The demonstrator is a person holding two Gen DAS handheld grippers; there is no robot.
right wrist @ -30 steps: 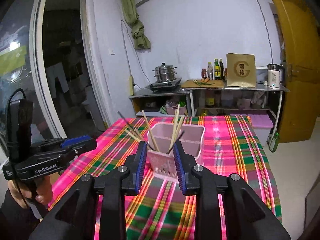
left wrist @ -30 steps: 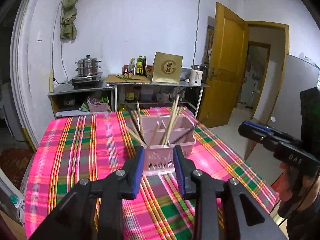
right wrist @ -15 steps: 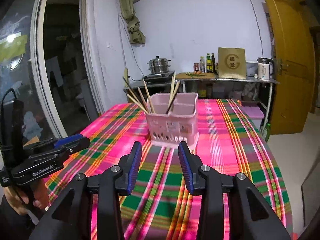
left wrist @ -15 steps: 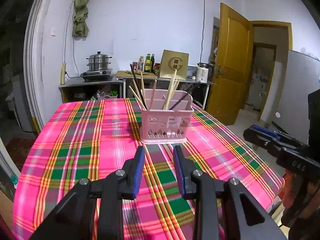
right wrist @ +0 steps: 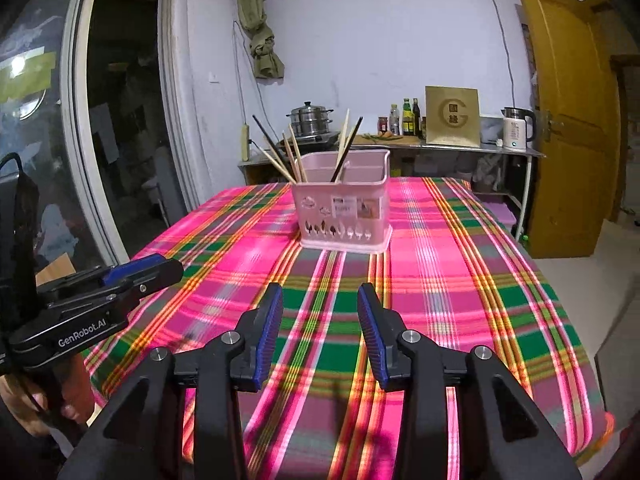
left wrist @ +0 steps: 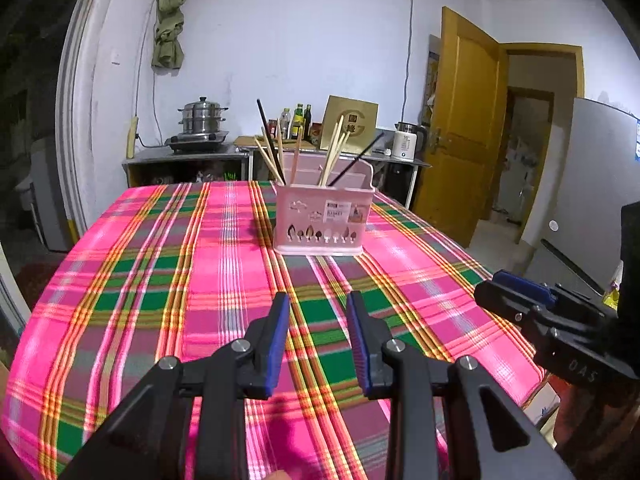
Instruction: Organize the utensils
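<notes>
Chopsticks point(left wrist: 276, 156) are looking light, stiff and slippery; I'm holding both released claws — left claw point(left wrist: 317, 344), right claw point(right wrist: 320, 332) — empty, planning mid-shaft pinches

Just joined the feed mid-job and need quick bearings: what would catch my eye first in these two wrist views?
The loud pink, green and yellow plaid tablecloth fills both views. On it, toward the far end, stands a pink utensil holder with chopsticks fanning out of its compartments. The left gripper and right gripper both hang open and empty over the near part of the cloth, well short of the holder.
</notes>
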